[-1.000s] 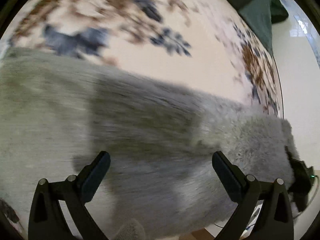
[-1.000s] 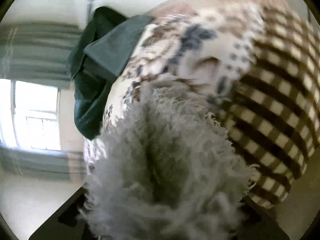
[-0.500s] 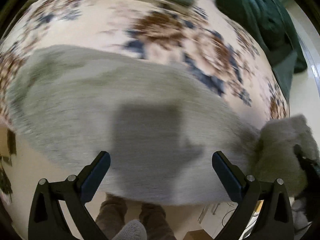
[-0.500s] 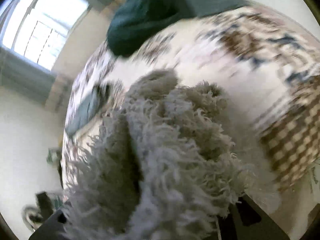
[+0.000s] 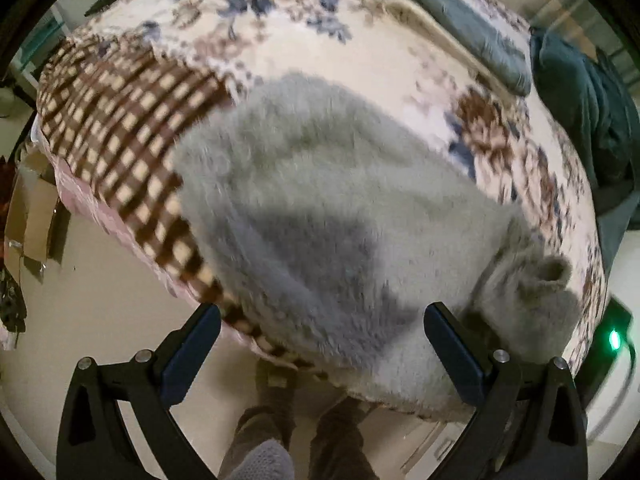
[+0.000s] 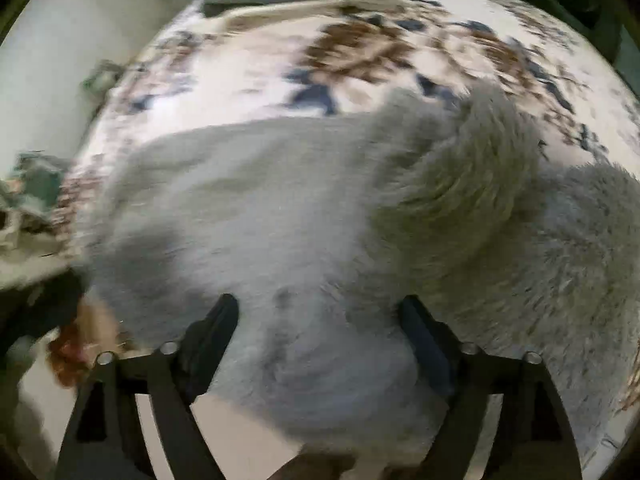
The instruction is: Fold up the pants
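Left wrist: hand-held gripper [image 5: 322, 338] wide apart

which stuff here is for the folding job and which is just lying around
Job: grey fleece pants, lying on the bed; left gripper and right gripper, both open.

Lying about: dark green clothes, folded grey-green cloth, checked blanket, cardboard box.

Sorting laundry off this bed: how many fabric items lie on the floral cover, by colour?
Grey fluffy pants: 1
Dark green garment heap: 1
Grey-blue folded item: 1
Brown checked blanket: 1
Total: 4
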A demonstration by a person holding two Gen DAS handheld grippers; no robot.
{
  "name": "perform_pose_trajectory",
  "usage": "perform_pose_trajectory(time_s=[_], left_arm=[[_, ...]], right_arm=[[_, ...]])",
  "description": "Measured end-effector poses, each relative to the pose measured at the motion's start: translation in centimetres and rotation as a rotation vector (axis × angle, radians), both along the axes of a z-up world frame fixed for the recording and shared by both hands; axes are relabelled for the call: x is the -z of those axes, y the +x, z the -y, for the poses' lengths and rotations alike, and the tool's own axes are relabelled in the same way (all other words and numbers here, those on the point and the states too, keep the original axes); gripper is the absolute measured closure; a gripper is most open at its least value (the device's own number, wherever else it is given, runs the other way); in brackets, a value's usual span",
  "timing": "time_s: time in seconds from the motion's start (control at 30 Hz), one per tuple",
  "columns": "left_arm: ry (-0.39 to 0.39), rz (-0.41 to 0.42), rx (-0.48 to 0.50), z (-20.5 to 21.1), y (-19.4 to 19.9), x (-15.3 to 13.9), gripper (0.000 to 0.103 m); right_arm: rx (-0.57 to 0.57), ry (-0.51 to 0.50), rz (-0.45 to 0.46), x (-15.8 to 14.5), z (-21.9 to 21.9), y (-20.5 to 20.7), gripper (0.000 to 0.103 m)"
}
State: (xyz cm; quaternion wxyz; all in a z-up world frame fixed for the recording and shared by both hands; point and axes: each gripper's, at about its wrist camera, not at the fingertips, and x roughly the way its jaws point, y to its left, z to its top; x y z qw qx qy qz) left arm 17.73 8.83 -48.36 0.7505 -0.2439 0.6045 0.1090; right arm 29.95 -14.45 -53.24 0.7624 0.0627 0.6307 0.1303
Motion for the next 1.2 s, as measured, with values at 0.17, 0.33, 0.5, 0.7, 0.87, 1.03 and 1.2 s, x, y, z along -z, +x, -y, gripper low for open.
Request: perform_pose_trajectory(time_s=[0.17,0.33,0.5,0.7,0.87,1.03,1.2], left_arm=[[-0.042,0.093,0.064,1.7,2.8,-2.4,0.0],[-0.115,0.115,0.222,9.2,7.6,-1.8,0.0],[-0.054,0.073,0.409,17.1,12.4,1.5,0.0],[-0.099,0.013,0.523,19.5,14.2,5.9,0.093],[-0.162,0.072,0.345,14.0,12.3,4.5,0.092],[-0.286,0.019,0.243,11.6,10.9,4.9,0.072],[-0.358,0.053,0.173,9.5,7.7,3.5,0.029]], right_arm=[[0.179,0.04,-0.024,-4.1,7.6,-1.2,0.009],[0.387,-0.028,-0.09,-5.1,17.3,-2.4,0.009],[0.492,-0.089,-0.176,-2.1,24.0,-2.1,0.009],[0.489,-0.104,-0.23,1.4,25.6,-0.3,0.009],[0.482,-0.104,-0.231,2.4,25.8,0.9,0.009],[0.49,-0.096,-0.236,0.7,25.6,0.1,0.009],[0.507,-0.092,-0.235,-1.3,26.0,-2.1,0.009]])
